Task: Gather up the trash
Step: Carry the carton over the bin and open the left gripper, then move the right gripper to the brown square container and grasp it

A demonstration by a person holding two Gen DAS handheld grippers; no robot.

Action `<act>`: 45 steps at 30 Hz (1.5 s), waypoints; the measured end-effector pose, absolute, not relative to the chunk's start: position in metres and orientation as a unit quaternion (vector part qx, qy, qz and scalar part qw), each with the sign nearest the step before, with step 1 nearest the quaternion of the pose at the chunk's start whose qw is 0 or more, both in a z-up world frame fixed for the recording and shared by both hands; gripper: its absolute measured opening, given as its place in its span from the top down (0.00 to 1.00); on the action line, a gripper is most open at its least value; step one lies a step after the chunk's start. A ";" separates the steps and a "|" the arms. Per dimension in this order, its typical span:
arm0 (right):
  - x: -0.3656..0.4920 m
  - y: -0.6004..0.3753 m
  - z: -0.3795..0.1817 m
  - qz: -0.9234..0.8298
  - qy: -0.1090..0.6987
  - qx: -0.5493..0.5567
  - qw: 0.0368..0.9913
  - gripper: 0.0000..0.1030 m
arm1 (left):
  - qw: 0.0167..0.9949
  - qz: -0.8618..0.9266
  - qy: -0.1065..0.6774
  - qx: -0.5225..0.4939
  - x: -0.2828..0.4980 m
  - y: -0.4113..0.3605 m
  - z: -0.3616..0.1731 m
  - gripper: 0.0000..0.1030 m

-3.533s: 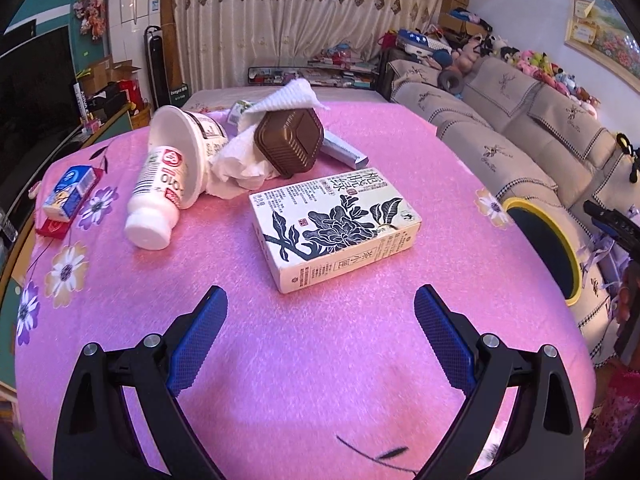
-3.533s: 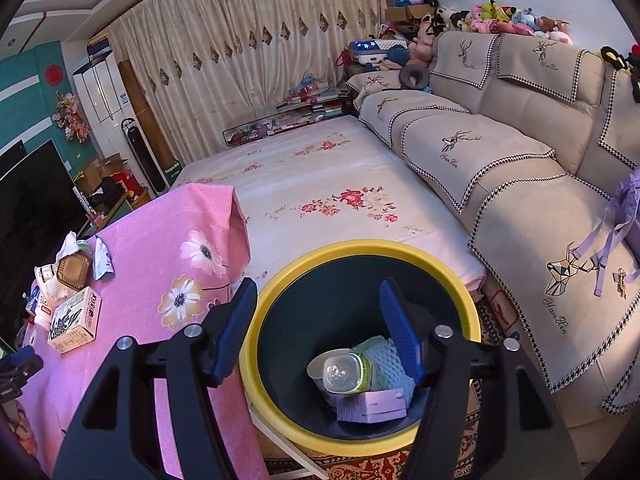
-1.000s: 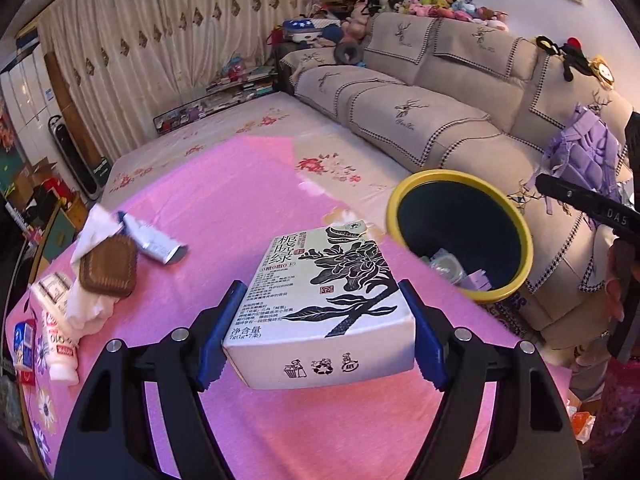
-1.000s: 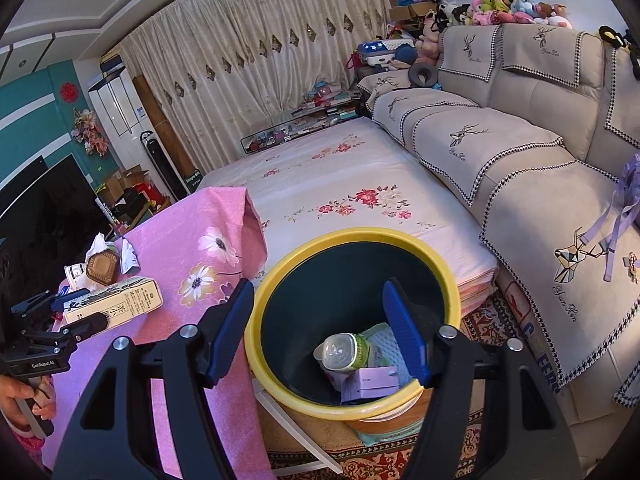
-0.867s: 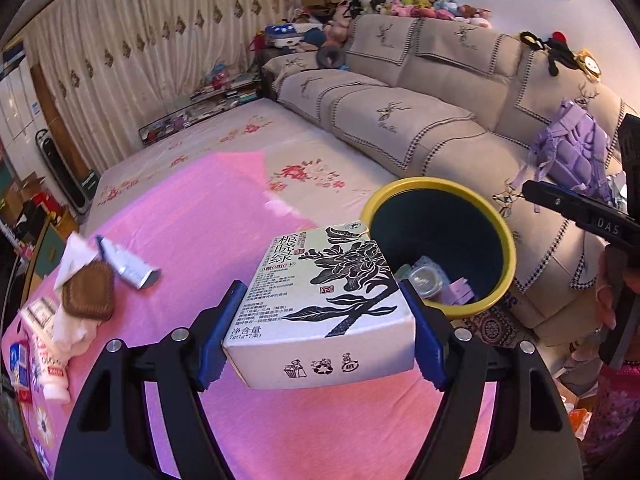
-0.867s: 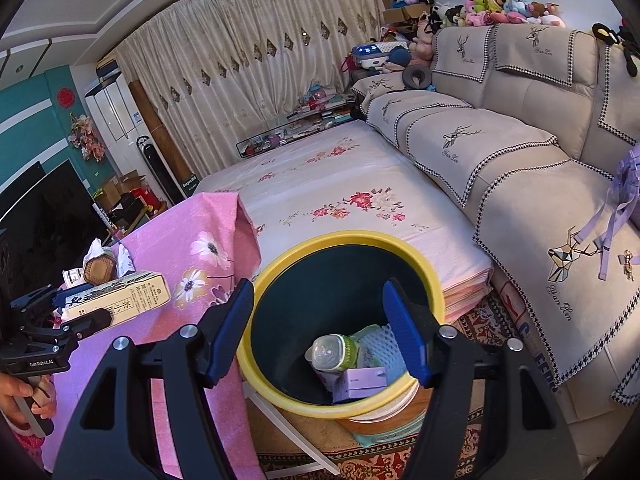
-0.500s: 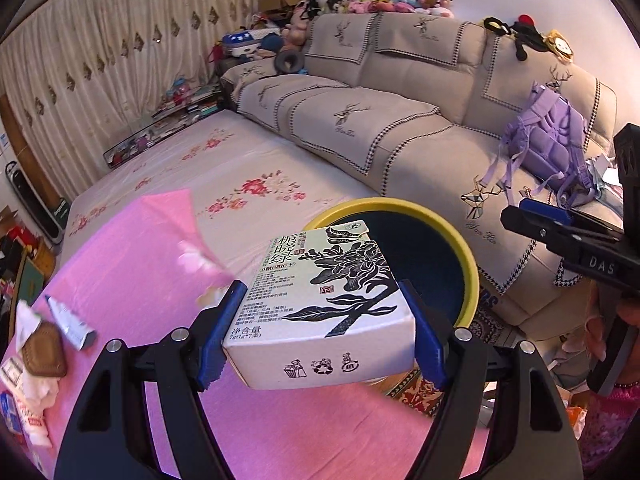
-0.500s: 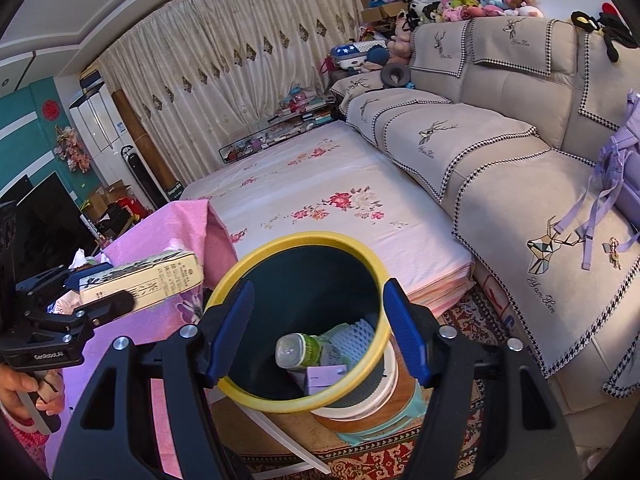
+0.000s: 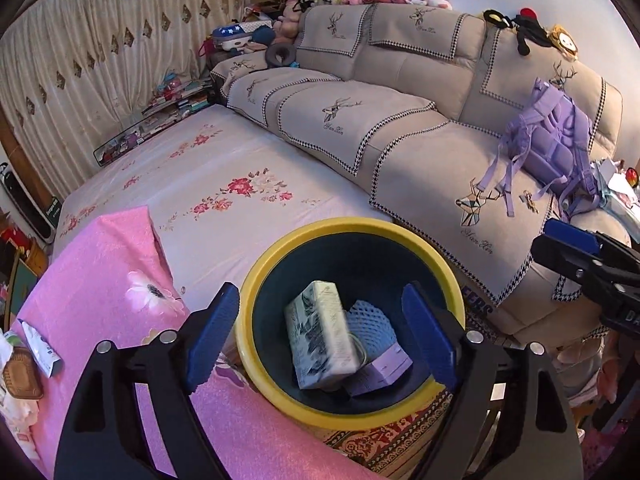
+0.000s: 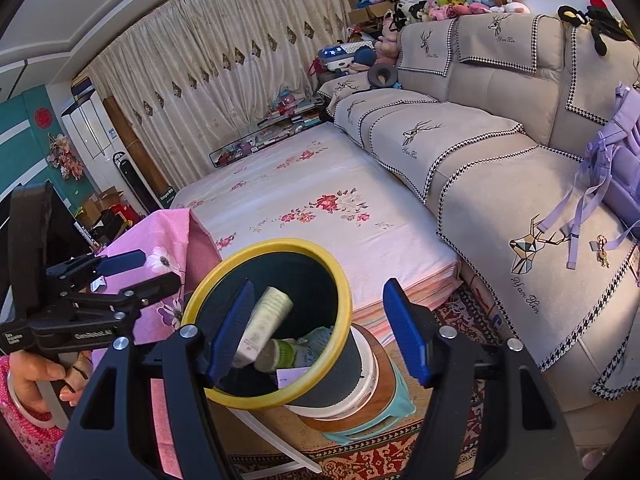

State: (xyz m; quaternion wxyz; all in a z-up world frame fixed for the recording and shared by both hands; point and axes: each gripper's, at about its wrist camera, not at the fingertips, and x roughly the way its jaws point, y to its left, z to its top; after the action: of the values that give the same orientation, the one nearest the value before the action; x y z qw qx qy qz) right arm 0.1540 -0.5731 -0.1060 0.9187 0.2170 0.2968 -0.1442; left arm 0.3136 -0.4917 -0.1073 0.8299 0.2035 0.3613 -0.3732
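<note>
The white tea box with black flower print (image 9: 320, 336) lies tilted inside the yellow-rimmed dark bin (image 9: 280, 248), on a blue foam net (image 9: 370, 328) and a purple carton (image 9: 380, 372). My left gripper (image 9: 320, 336) is open and empty right above the bin. My right gripper (image 10: 316, 332) is open and empty, above the bin's far side (image 10: 248, 252). The box (image 10: 264, 324) and a green-capped bottle (image 10: 280, 354) show in the bin there. The left gripper also shows in the right wrist view (image 10: 132, 268).
The pink flowered table (image 9: 100, 264) is left of the bin, with a brown tray (image 9: 20, 378), a tube (image 9: 40, 346) and tissues at its far end. A beige sofa (image 9: 400, 120) with a purple backpack (image 9: 552, 144) is right. A floral mattress (image 9: 220, 176) lies behind.
My left gripper carried the tea box from the table over the bin, opened, and the box dropped into the bin. The right gripper stayed open by the bin.
</note>
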 end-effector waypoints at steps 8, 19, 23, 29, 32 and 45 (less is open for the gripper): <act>0.167 -0.526 -0.099 -0.104 0.307 0.192 0.926 0.38 | 0.872 -0.331 0.328 0.147 0.280 -0.382 -0.069 0.12; 0.229 -0.388 -0.079 -0.007 0.332 0.127 0.934 0.38 | 0.938 -0.178 0.287 0.080 0.237 -0.158 -0.040 0.07; 0.264 -0.325 -0.073 0.045 0.341 0.106 0.933 0.38 | 0.951 -0.120 0.274 0.077 0.226 -0.099 -0.038 0.07; 0.321 -0.240 -0.067 0.130 0.350 0.075 0.925 0.38 | 0.958 -0.077 0.266 0.072 0.223 -0.039 -0.042 0.07; 0.351 -0.203 -0.070 0.164 0.354 0.043 0.920 0.38 | 0.958 -0.075 0.270 0.060 0.226 -0.021 -0.046 0.07; 0.462 -0.156 -0.106 0.223 0.379 -0.055 0.897 0.38 | 0.954 -0.070 0.291 0.036 0.260 -0.003 -0.068 0.07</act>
State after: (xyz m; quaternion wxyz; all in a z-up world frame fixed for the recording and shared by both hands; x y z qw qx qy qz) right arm 0.4617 -0.1559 -0.1058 0.8967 -0.0551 0.3785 0.2229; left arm 0.2599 -0.0032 -0.0678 0.9535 0.0359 0.2909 -0.0697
